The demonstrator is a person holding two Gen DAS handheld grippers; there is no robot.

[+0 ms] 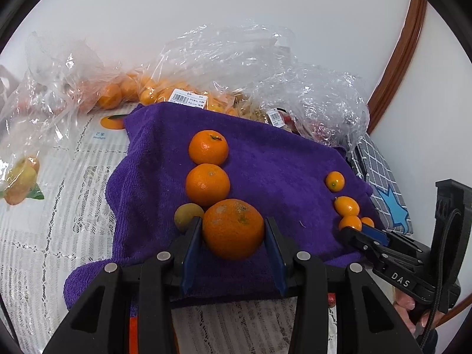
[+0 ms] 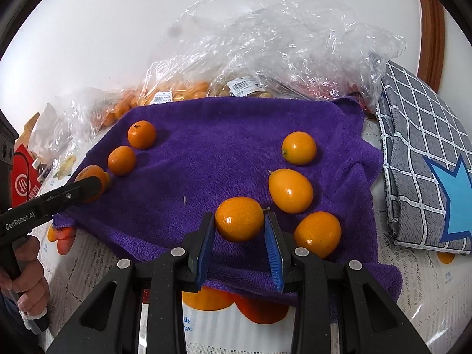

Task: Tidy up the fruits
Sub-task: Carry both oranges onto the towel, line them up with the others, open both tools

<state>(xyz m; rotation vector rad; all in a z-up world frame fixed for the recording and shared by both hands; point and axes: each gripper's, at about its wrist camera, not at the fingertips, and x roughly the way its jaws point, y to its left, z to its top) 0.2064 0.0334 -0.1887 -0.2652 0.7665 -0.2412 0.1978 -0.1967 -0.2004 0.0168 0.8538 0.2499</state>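
Bottom centre of the left wrist view: our left gripper (image 1: pixel 233 230) clamps the big orange (image 1: pixel 233 228) w/ both blue pads touching it, on the purple towel (image 1: pixel 274 171). Bottom centre of the right wrist view: our right gripper (image 2: pixel 239 221) pinches a kumquat (image 2: pixel 239 219). Further up, 2 more oranges (image 1: pixel 208 184) in line, 3 kumquats (image 2: pixel 290 190) centre-right. Top: clear plastic bags (image 2: pixel 280 44) w/ fruit against the wall.

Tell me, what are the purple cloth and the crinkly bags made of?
The purple cloth looks like soft, fuzzy towel fabric, probably microfibre: its surface is matte with a short nap. The crinkly bags look like thin clear plastic film: see-through, shiny and full of creases.
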